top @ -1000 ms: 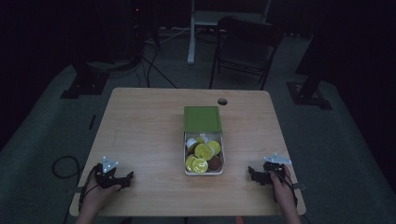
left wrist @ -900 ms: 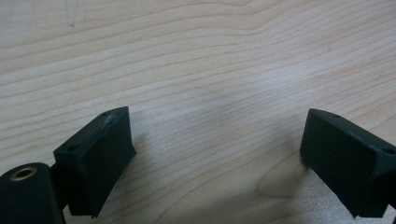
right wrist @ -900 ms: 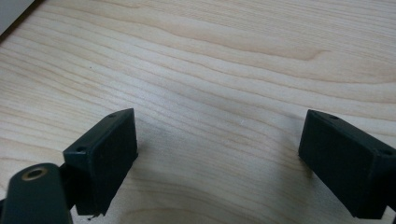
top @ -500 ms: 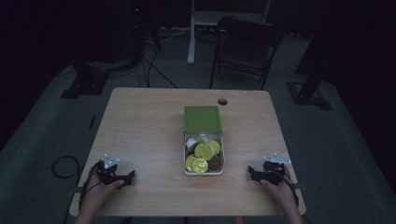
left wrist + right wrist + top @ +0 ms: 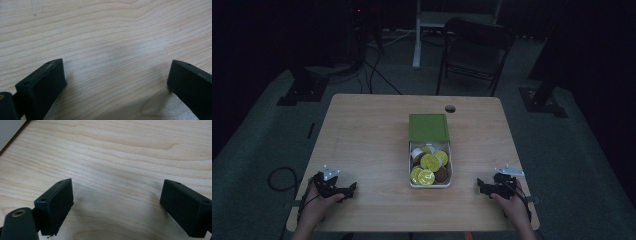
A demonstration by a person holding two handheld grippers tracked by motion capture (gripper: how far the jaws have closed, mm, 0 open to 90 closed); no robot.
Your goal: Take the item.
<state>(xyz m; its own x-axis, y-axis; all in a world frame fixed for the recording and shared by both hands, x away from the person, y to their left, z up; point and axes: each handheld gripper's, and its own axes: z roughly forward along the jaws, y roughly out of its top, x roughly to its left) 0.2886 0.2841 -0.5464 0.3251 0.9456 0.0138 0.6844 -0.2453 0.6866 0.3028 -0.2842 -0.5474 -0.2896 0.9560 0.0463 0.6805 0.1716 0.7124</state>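
This looks like a dim recording lab or studio. Black stand bases [image 5: 301, 90] and loose cables [image 5: 379, 75] sit on grey carpet [image 5: 257, 130] at the far side. A folding chair [image 5: 474, 52] (unoccupied) stands beyond the lone wooden counter [image 5: 362, 145].

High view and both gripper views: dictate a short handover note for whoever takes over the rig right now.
Left hand-held gripper: open, nothing between the jaws, which have just been opening; it rests on the table at the near left.
Right hand-held gripper: open, holding nothing, at the near right.
White box at table centre holds yellow-lidded capsules and a brown one; its green lid lies flat at the far end.
Done: the box is open.
Left: neither hand-held gripper touches a capsule or the lid yet.
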